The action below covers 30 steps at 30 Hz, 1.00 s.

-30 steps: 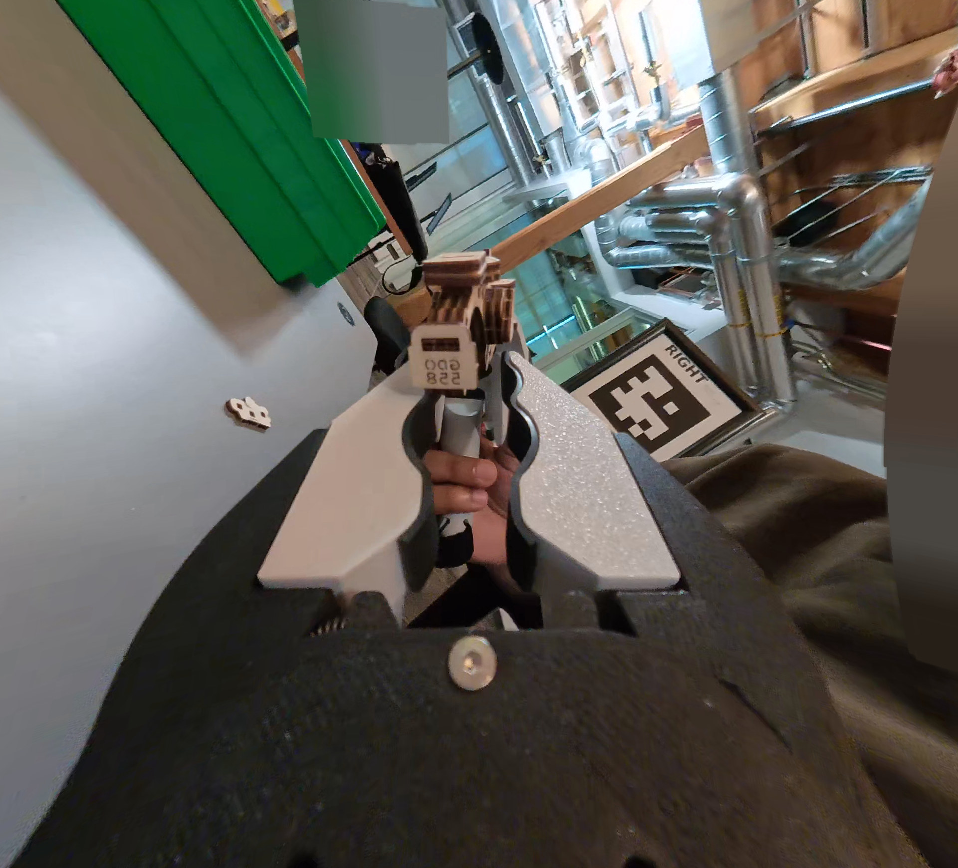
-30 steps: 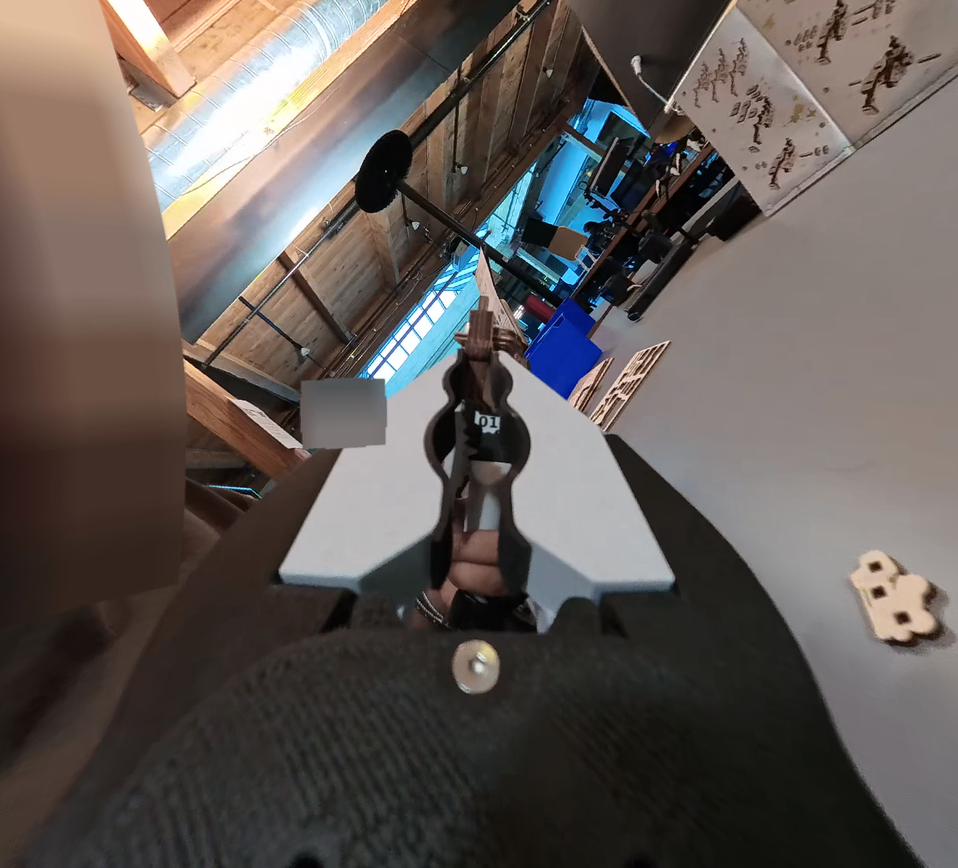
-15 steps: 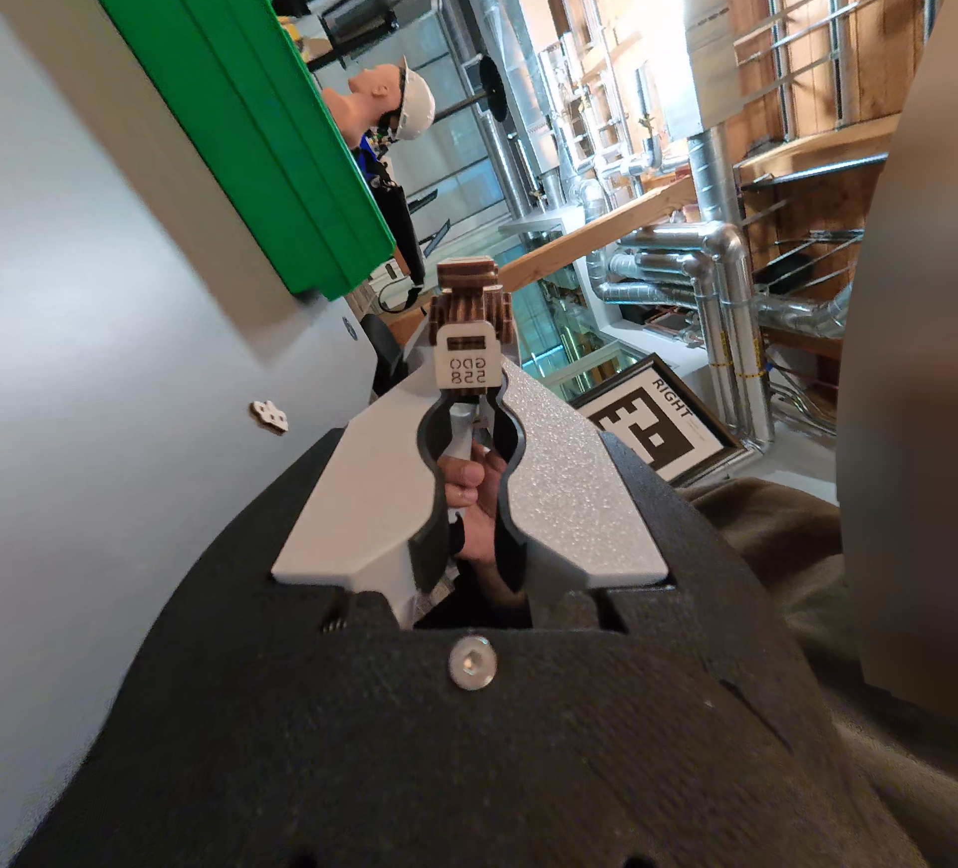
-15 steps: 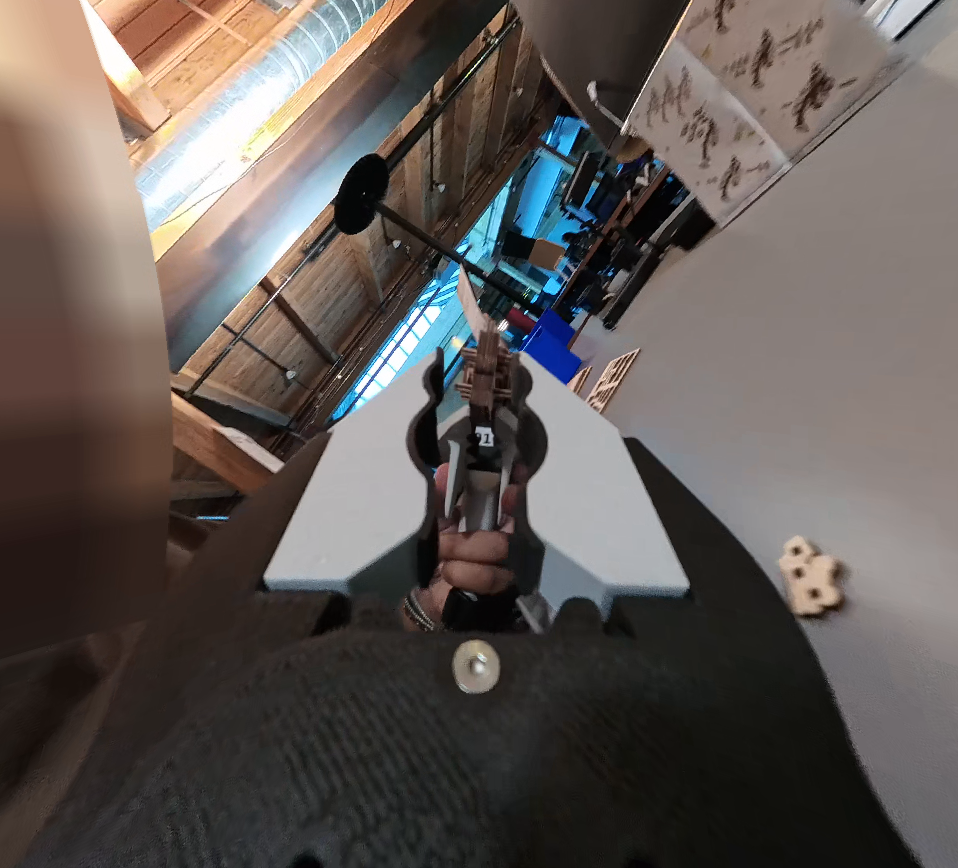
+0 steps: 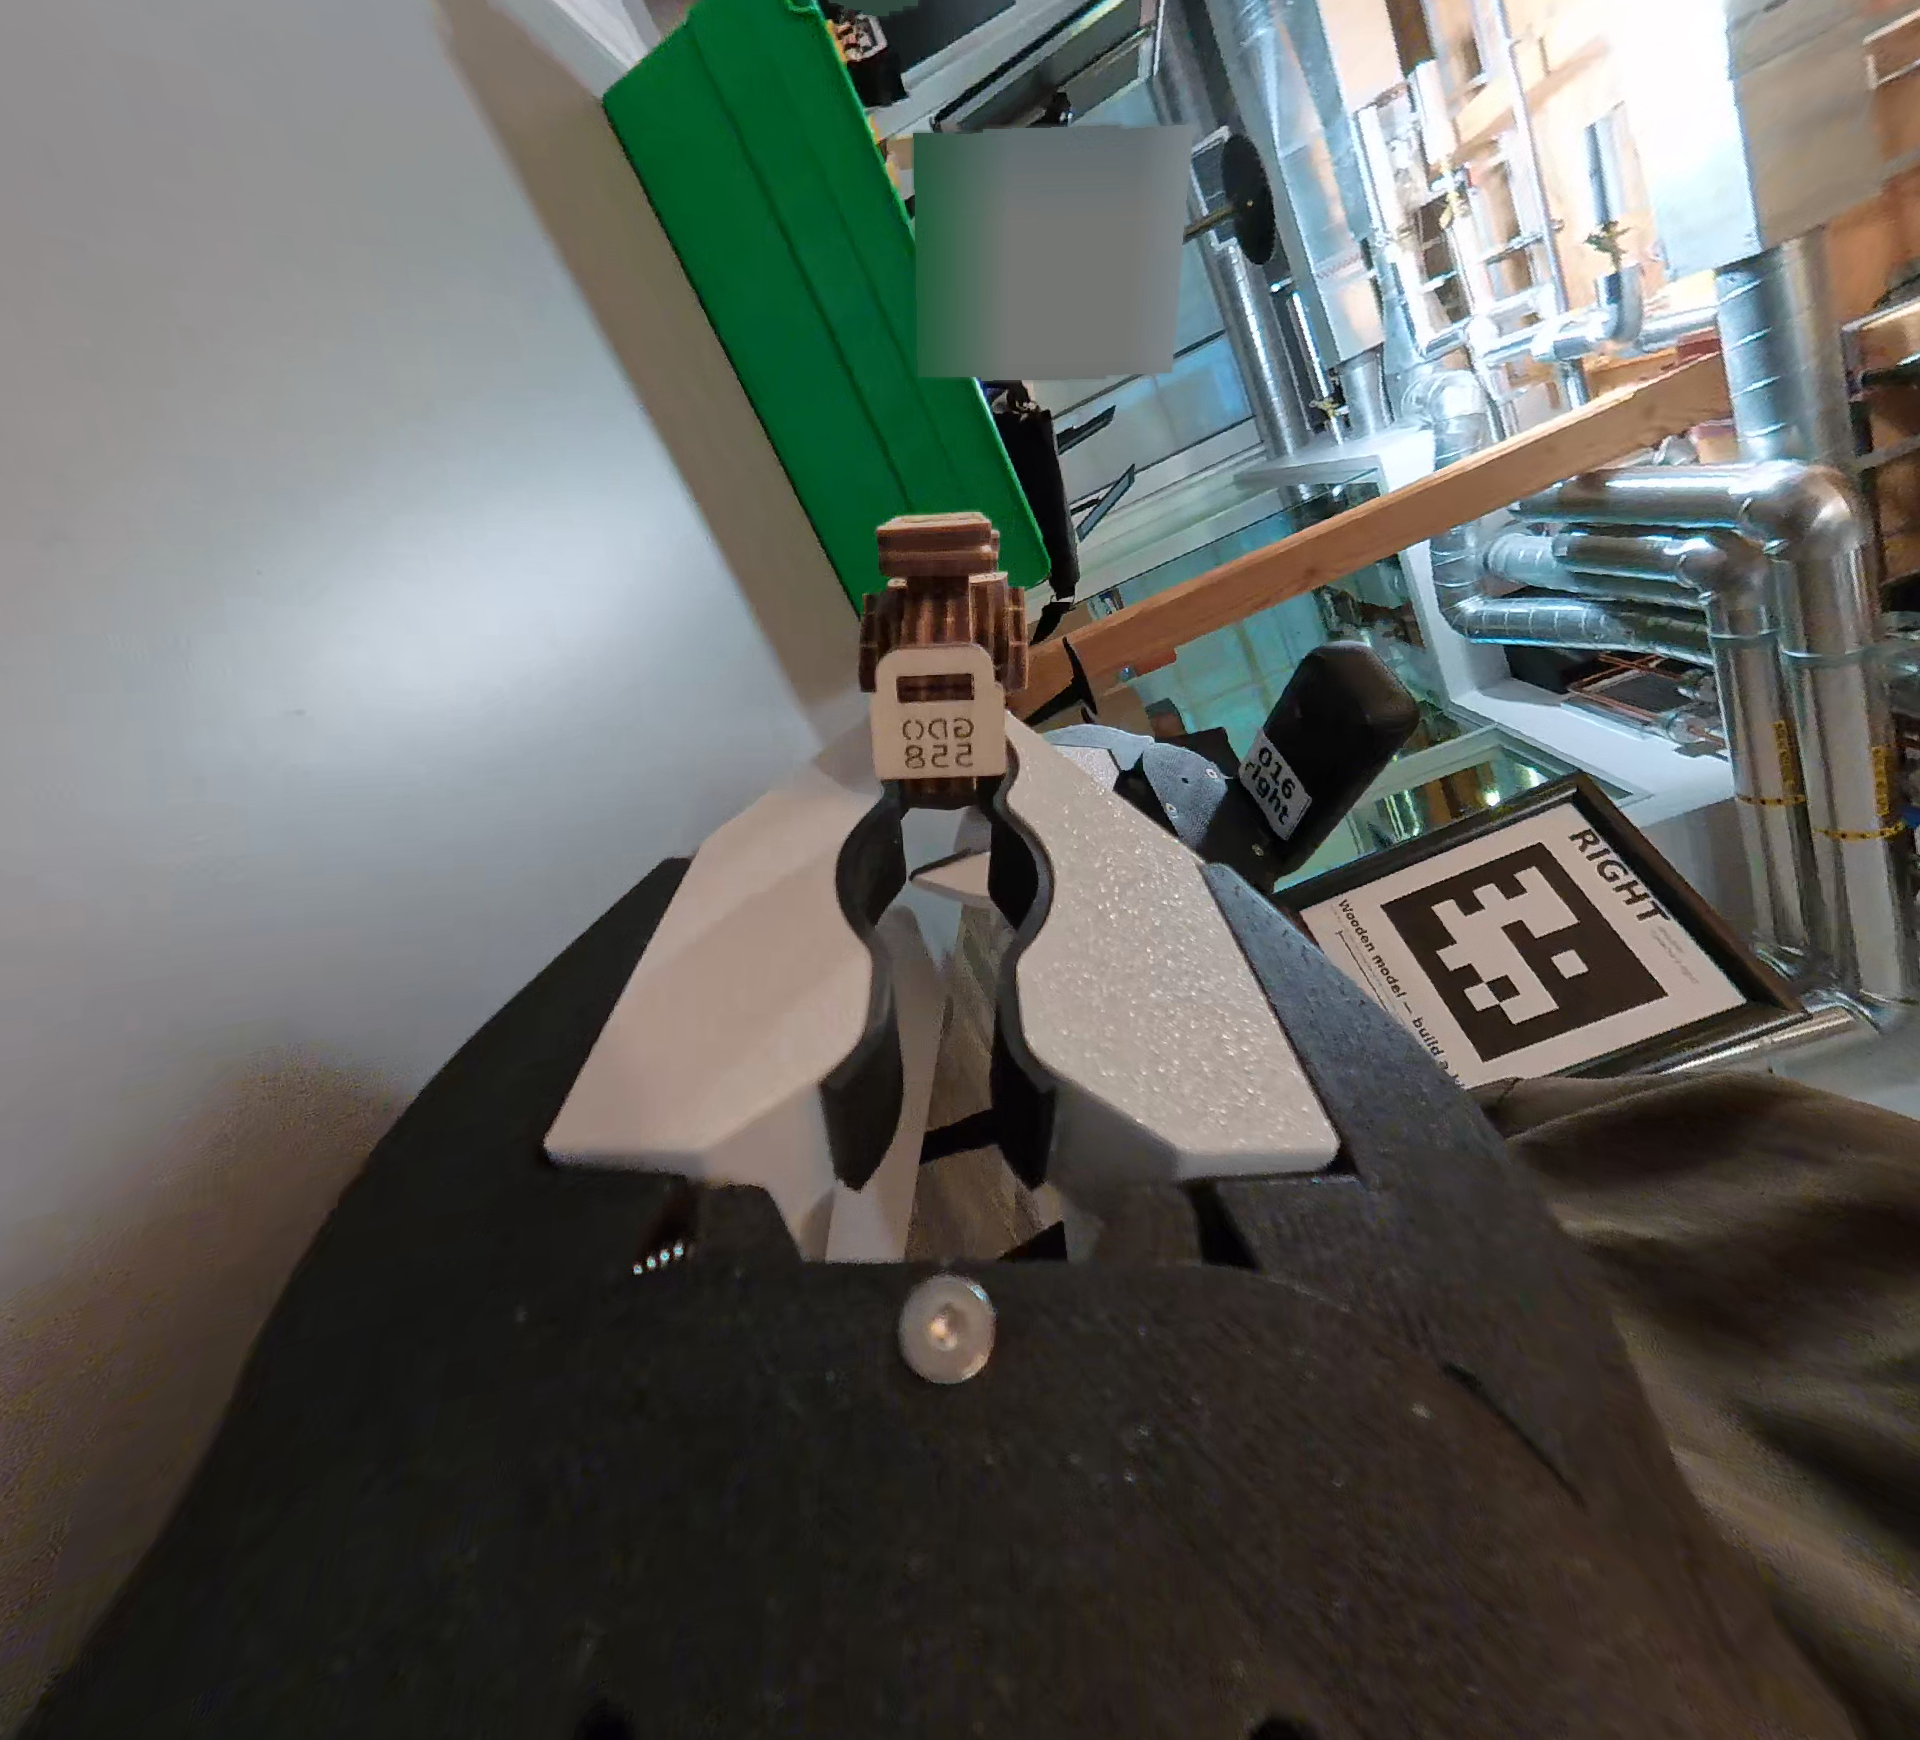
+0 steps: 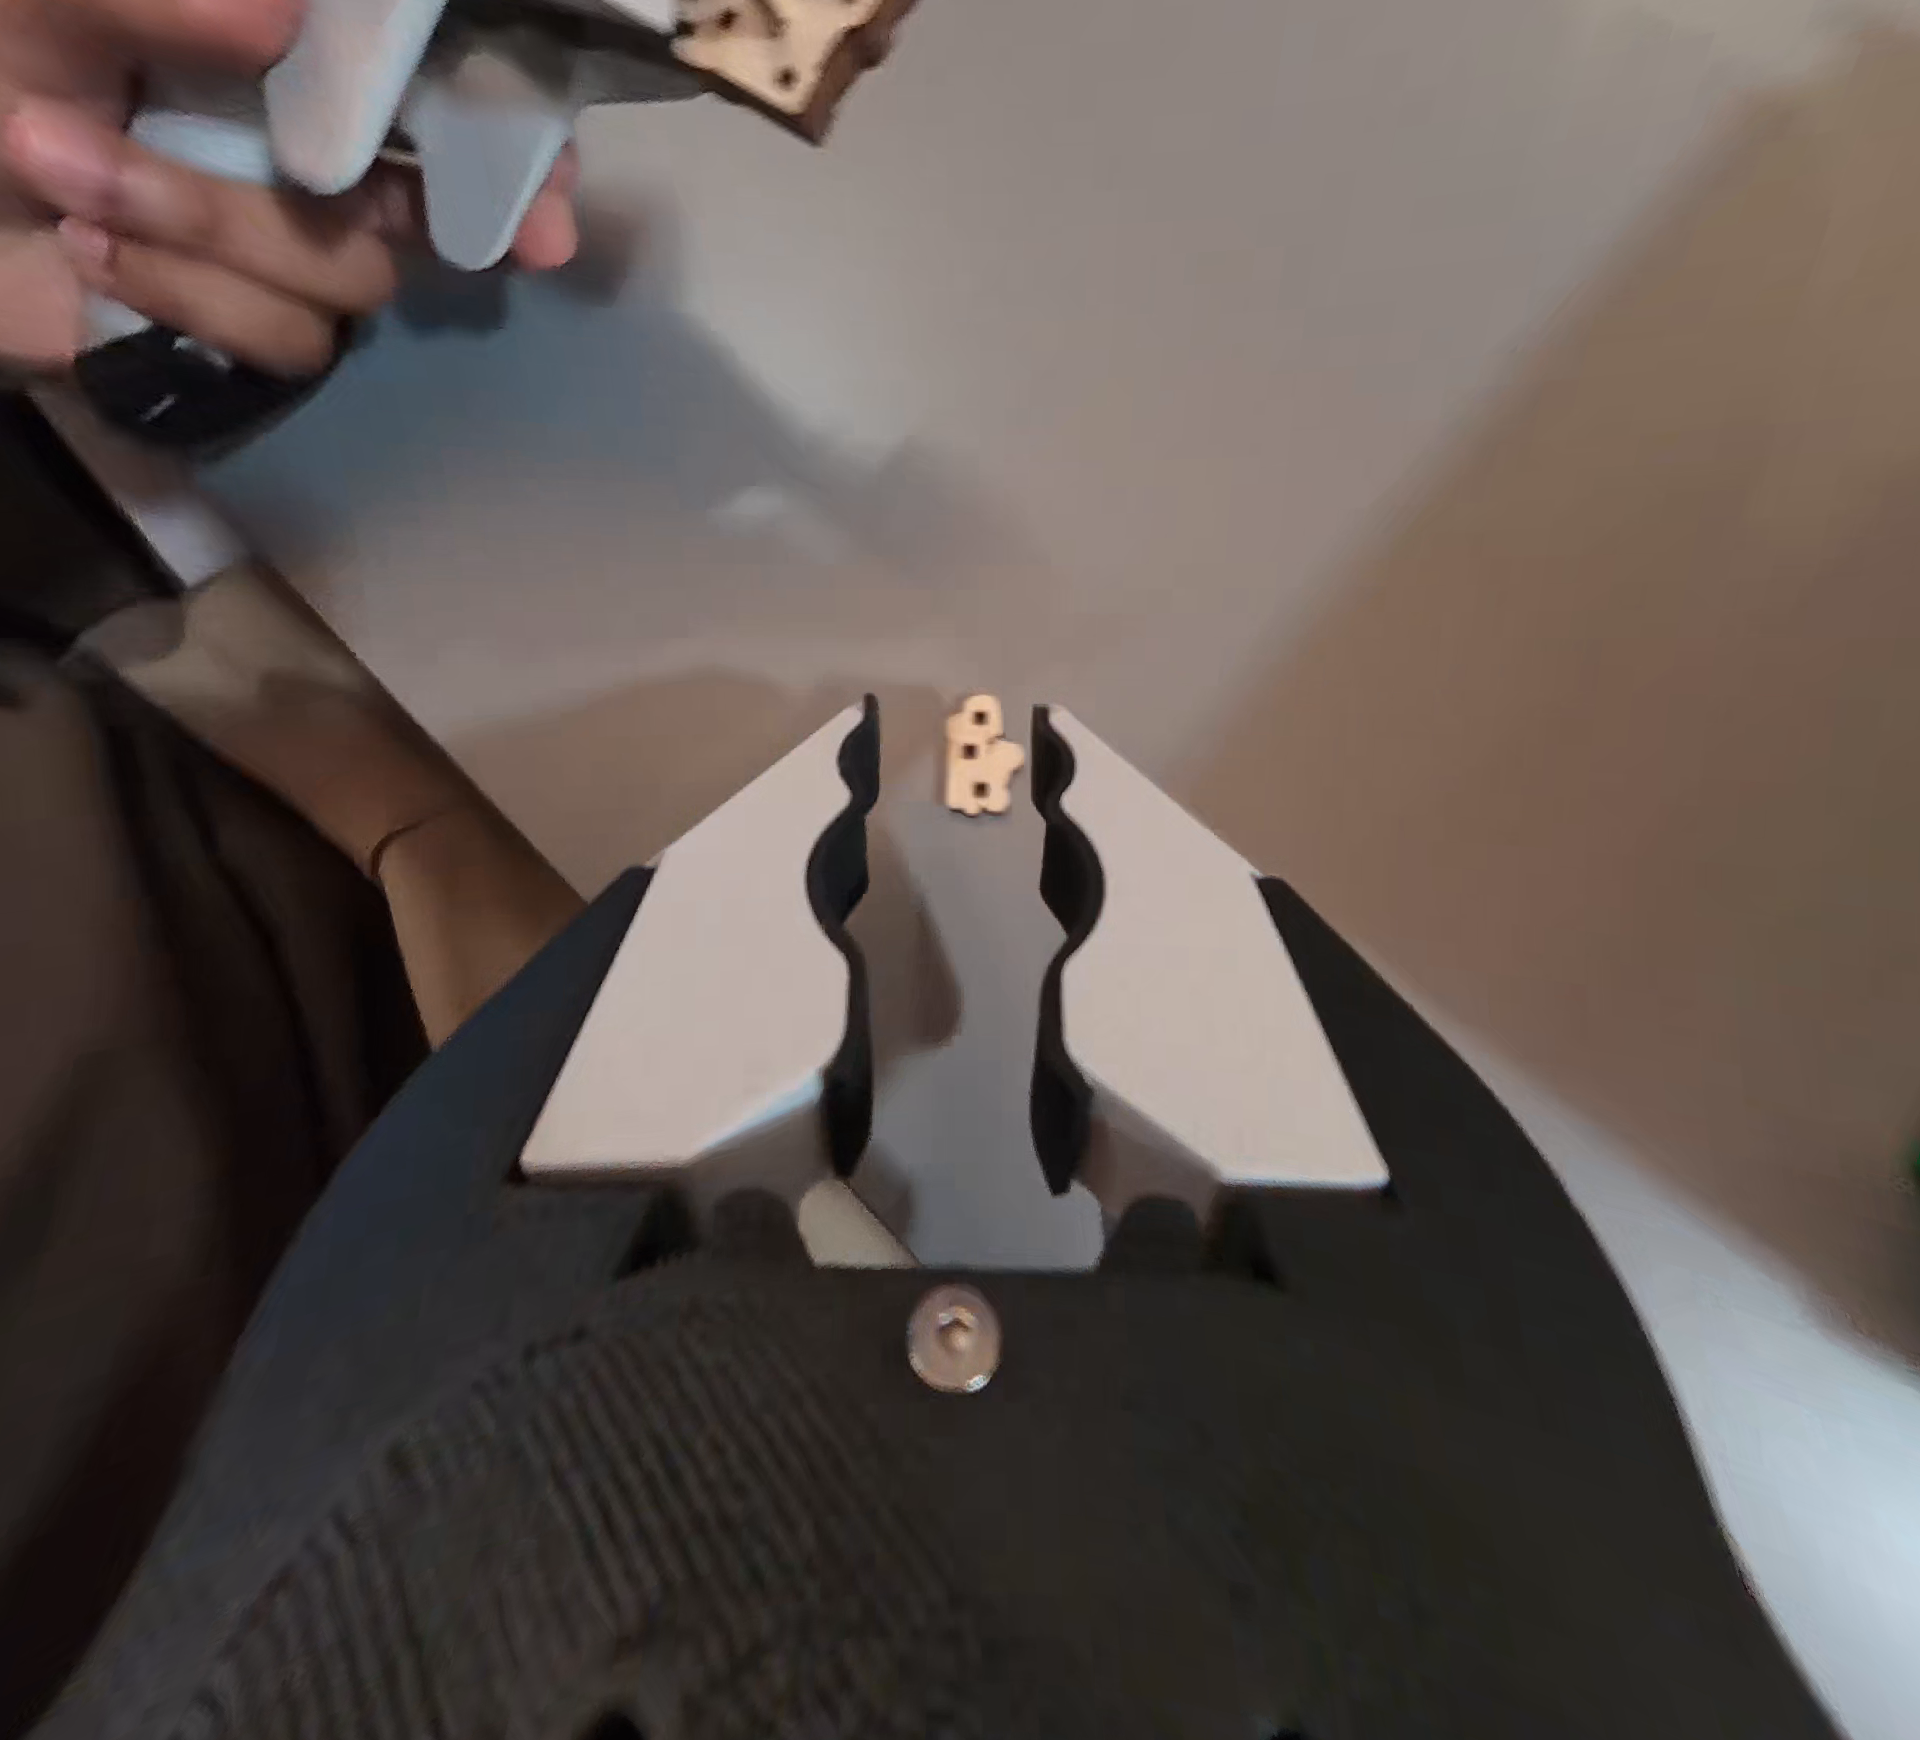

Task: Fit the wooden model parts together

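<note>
Half a second ago the right claw was raised close to the wooden model; now it is lowered toward the grey bench, and its jaws are spread apart with nothing between them. A small pale wooden part, flat and lobed with little square holes, is seen lying on the bench just beyond the fingertips, nearer to the right one. The model, built of layered, dark-edged plywood with toothed rims, is still clenched in the left claw, and a white tag is seen on its near side. In the right wrist view the model is held up and left of the small part, well apart from it, and the left claw's handle is gripped by a hand with curled fingers. This view is blurred.
</note>
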Available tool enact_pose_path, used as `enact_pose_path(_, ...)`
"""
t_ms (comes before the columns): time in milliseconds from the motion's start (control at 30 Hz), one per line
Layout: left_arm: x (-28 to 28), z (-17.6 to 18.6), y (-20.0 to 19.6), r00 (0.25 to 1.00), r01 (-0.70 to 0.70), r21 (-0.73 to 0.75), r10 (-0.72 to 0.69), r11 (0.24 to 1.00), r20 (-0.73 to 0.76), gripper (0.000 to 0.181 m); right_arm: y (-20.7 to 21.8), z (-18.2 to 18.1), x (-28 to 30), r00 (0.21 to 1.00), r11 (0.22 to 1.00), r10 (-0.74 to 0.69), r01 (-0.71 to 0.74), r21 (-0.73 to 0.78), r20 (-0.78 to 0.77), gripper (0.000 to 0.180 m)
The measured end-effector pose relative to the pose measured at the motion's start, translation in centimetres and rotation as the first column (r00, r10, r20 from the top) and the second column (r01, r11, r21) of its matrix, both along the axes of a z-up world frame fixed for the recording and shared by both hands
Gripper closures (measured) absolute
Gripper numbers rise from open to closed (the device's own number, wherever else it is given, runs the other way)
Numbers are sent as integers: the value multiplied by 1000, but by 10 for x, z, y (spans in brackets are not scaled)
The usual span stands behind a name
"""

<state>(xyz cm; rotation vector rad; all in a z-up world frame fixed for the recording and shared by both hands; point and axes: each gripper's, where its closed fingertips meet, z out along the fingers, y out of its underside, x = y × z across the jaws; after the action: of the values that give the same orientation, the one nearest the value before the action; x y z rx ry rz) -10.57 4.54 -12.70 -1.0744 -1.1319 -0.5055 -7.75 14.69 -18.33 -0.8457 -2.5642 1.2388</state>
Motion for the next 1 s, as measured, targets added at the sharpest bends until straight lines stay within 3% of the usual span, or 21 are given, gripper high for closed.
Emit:
enact_pose_path(233, 8, -10, 12, 996, 79, -15, -78, 997, 47, 176, 6, -20, 0, 999, 995, -17, 13, 102, 38, 150)
enact_pose_path(333, 12, -14, 17, 992, 116, -26, -115, 993, 60, 176, 6, -21, 0, 999, 995, -16, 12, 98, 39, 167)
enact_pose_path(433, 18, -19, 23, 985, 163, -61, -159, 985, 73, 176, 4, -19, 2, 999, 995, -5, 1, 104, 36, 168)
enact_pose_path(567, 27, -26, 32, 972, 232, -120, -224, 965, 77, 176, -13, 17, 6, 989, 997, 74, -73, 7, -126, 168)
enact_pose_path(700, 38, -34, 39, 954, 299, -183, -288, 936, 86, 177, -30, 48, 23, 924, 979, 189, -204, -12, -332, 168)
enact_pose_path(1000, 55, -39, 49, 918, 397, -234, -388, 887, 87, 176, -43, 31, 35, 865, 948, 308, -247, 199, -397, 169)
